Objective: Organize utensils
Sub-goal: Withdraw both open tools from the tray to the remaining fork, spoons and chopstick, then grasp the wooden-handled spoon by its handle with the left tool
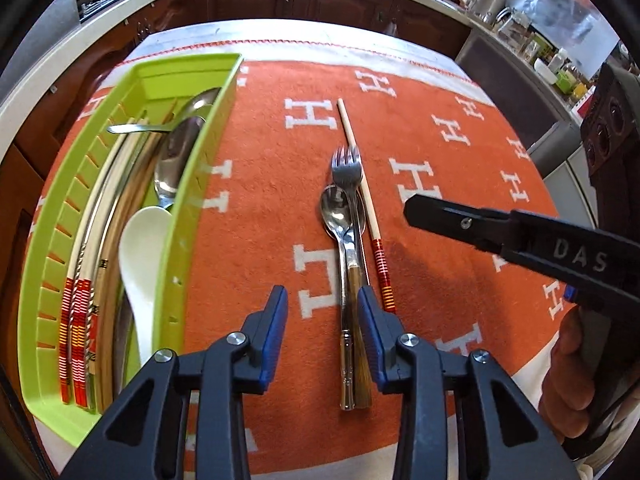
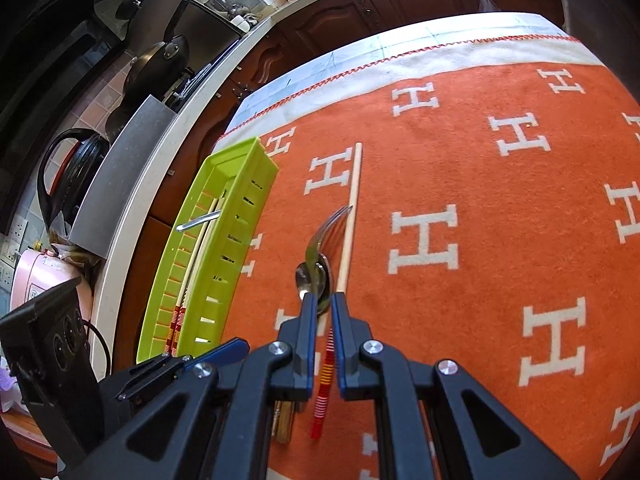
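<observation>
So the leftovers sit mid-tabletop on the orange blanket with white H letters (image 1: 256, 184): a steel fork (image 1: 347, 172) over a shiny steel spoon (image 1: 338, 212), plus 1 pale chopstick with red striped end (image 1: 366, 196) touching alongside. The lime green plastic slotted tray (image 1: 192, 184) is off to their left. Left gripper (image 1: 323, 336) is spread, handles not clamped. Right gripper (image 2: 320, 312) looks pressed nearly together, holding nothing I can make out. Steel's stiff, slick and light; I'd pinch the fork mid-handle.
</observation>
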The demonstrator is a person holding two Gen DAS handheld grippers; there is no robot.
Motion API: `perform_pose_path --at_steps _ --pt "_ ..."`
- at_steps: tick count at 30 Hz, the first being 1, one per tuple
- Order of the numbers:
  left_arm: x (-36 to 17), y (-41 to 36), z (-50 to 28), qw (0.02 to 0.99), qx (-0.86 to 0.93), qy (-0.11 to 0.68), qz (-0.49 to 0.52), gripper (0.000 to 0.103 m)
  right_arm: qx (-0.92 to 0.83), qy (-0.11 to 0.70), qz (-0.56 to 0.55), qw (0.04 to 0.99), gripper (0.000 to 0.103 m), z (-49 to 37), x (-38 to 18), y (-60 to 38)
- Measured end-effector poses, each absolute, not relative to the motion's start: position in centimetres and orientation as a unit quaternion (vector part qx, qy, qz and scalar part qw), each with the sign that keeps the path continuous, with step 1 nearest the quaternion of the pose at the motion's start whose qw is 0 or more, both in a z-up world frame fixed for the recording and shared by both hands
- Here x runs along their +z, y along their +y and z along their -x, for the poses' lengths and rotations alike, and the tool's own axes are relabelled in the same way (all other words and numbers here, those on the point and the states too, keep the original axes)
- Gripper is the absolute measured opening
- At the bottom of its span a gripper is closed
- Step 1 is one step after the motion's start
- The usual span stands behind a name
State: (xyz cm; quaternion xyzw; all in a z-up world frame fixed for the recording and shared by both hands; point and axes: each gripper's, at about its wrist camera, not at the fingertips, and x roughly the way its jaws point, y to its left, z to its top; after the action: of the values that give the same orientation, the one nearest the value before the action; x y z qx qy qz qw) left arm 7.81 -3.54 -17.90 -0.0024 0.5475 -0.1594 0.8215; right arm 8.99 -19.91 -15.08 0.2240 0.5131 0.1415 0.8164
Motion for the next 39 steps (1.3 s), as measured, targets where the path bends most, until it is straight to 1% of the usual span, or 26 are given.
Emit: perform_pose_path --at_steps 9,24,25,26,27,28,34,35,37,39 --pt "-18.2 -3.7 -8.5 0.821 -0.155 0.550 0.012 0.034 0.146 0.513 -0.231 0.814 0.009 -8.7 -15.6 -20.7" --pt "-18.9 -4.8 -8.9 0.817 -0.161 0.554 -0.008 0.035 0.155 0.511 -0.235 0.812 0.009 -8.4 -15.6 -20.6" --pt "-18.9 -4.6 -8.9 0.817 -0.161 0.554 -0.004 0.033 0.154 0.511 -0.236 0.812 0.009 -8.4 -15.7 -20.7" --pt "-19.0 -4.3 -9.0 0.816 -0.159 0.555 0.001 0.026 0.154 0.512 -0.237 0.811 0.009 -8.4 -15.7 -20.7" --pt "-19.0 -4.0 -9.0 0.816 -0.154 0.557 0.002 0.022 0.153 0.512 -0.237 0.812 0.009 -8.3 -15.7 -20.7" --pt "-19.0 -3.7 -9.1 0.818 -0.142 0.557 0.000 0.015 0.153 0.511 -0.237 0.812 0.009 -8.3 -15.7 -20.7" --pt "-19.0 -3.8 -8.7 0.830 -0.116 0.545 -0.037 0.014 0.156 0.510 -0.233 0.813 0.009 -8.2 -15.8 -20.5" --pt "-19.0 -4.0 -8.6 0.831 -0.117 0.542 -0.045 0.016 0.157 0.511 -0.233 0.812 0.009 -8.2 -15.8 -20.5" --pt "-19.1 -4.6 -8.3 0.834 -0.115 0.535 -0.066 0.017 0.158 0.511 -0.234 0.812 0.009 -8.2 -15.8 -20.3" --pt "-18.9 -4.4 -8.4 0.835 -0.116 0.535 -0.058 0.010 0.160 0.511 -0.232 0.812 0.009 -8.2 -15.8 -20.2"
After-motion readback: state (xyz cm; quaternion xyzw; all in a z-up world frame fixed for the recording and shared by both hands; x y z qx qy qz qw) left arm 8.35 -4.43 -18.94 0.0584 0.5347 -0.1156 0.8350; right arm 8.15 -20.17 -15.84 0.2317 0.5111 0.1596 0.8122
